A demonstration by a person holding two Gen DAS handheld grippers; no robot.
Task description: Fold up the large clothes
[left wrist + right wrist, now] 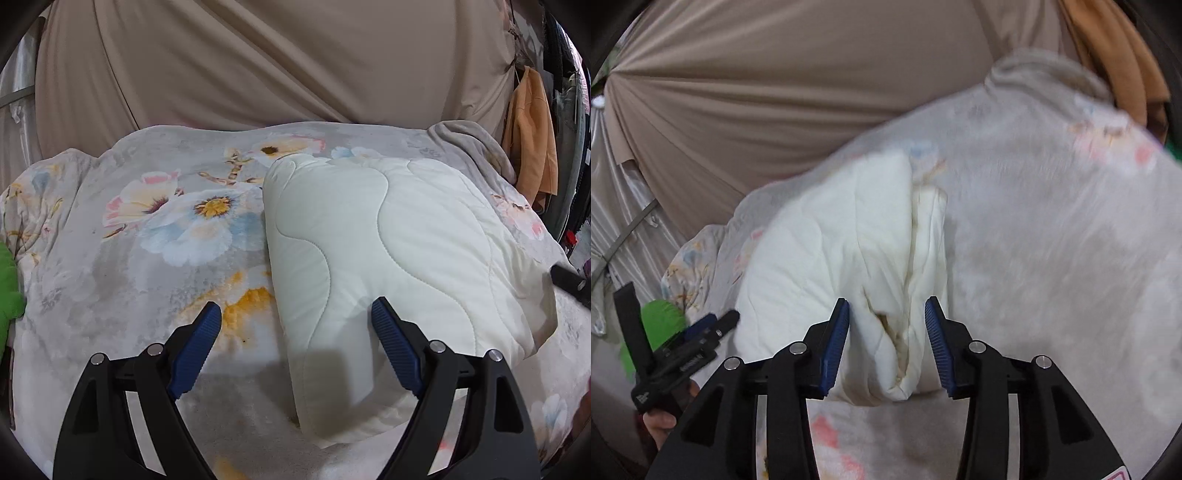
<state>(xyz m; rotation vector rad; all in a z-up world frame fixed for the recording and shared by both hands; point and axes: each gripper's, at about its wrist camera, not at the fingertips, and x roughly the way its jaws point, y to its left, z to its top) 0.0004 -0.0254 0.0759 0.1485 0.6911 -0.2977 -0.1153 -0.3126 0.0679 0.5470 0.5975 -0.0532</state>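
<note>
On the bed, nearest the right gripper (886, 310), a folded white quilt (388, 236) bulges between half-spread jaws; the left pad touches it, the right pad stands just clear. The left gripper (295, 314) hovers with jaws spread wide over the quilt's left edge. Open floral blanket (147, 221) lies left of the quilt and, in the blurred right wrist view, right of it. A green thing (9, 288) is cut off at the left. Beyond, a beige curtain (258, 66) closes the far side; an orange garment (532, 136) hangs right.
</note>
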